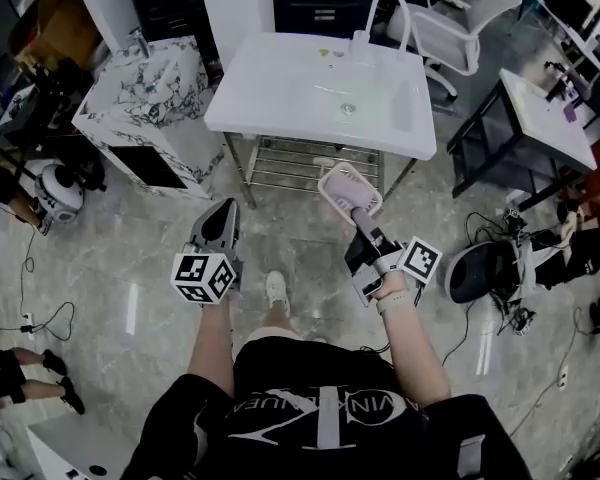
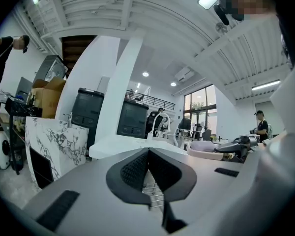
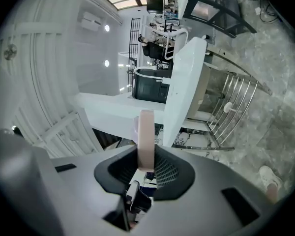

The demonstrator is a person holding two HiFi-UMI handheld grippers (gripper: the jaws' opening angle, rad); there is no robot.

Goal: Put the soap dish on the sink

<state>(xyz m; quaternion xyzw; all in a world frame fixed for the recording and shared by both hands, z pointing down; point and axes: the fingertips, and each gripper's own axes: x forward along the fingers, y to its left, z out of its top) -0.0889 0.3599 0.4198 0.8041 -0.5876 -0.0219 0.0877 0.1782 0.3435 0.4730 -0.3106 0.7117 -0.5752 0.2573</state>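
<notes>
Pinching the edge of a pale pink soap dish [image 3: 146,132], the right gripper [image 3: 146,167] has its jaws drawn in narrow, with the pads pressed on either side of the dish. The dish stands up out of the jaws and is seen edge-on in the right gripper view. In the head view it is tilted and seems to have a slotted top, though it is too small there to be sure. It hangs in the air just short of the near edge of the white sink [image 1: 280,88], above the grey stone floor [image 1: 130,258], and touches nothing but the pads. The left gripper [image 2: 148,154] has its jaws brought together with nothing between them, and points level toward the sink. A curved white faucet [image 1: 385,8] rises at the back of the sink, and a wire rack [image 1: 300,163] sits beneath it. A marble-patterned cabinet [image 1: 150,93] stands to the sink's left, and a white office chair [image 1: 460,28] stands behind it on the right.
</notes>
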